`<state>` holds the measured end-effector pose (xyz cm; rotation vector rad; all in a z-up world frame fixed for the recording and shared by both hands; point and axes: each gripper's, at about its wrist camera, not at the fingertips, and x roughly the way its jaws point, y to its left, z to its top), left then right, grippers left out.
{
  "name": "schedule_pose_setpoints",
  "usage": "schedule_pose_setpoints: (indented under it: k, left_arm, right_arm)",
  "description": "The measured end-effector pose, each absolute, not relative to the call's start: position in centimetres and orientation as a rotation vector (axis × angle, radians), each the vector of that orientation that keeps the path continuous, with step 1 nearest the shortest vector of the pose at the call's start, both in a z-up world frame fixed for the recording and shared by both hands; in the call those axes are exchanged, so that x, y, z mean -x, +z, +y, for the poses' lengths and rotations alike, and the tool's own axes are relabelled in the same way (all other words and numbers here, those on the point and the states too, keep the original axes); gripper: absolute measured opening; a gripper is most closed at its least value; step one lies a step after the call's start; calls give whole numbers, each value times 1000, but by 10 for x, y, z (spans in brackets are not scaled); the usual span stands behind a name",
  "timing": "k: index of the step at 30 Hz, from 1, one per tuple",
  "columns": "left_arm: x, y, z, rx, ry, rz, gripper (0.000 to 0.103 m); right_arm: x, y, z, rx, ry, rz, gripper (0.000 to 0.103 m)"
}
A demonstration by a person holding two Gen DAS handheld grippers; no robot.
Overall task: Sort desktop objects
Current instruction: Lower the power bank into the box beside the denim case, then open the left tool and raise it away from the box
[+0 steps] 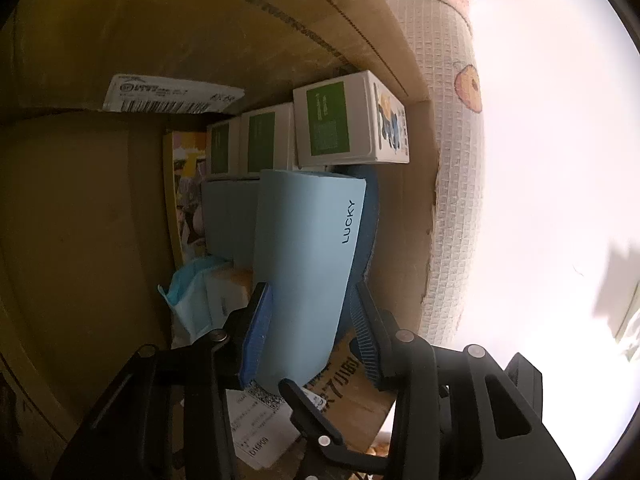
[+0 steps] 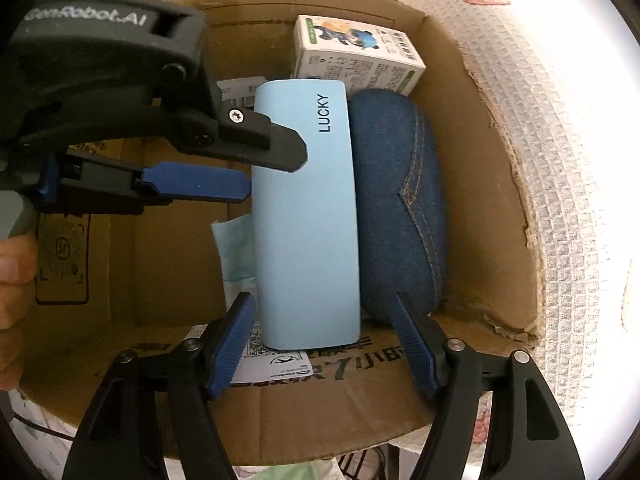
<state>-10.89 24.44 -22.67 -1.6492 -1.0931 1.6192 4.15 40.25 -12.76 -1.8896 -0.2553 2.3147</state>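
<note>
A quilted white cloth (image 2: 560, 184) with cartoon prints lies under an open cardboard box (image 2: 476, 128), which fills both views. Inside it, a light blue case marked LUCKY (image 2: 308, 216) stands between a denim glasses case (image 2: 400, 200) on one side and a crumpled face mask (image 1: 192, 300) on the other, with white-and-green cartons (image 1: 336, 124) lined up at the far end. The left gripper (image 1: 312, 320) straddles the blue case, its fingers apart; one pad is right against the case and the other is clear of it. The right gripper (image 2: 324, 340) hangs over the case's near end, fingers spread wide of it.
</note>
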Motion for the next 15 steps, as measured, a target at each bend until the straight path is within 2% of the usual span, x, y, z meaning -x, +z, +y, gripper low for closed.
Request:
schedule_pose_setpoints:
  k: [6, 15]
  left_arm:
    - [99, -226, 236, 1662, 1574, -1188, 44]
    - [64, -137, 214, 1455, 1815, -958, 51]
  right_arm:
    - [-50, -123, 403, 1875, 2304, -258, 69]
    - [-69, -88, 381, 1775, 2354, -267, 69]
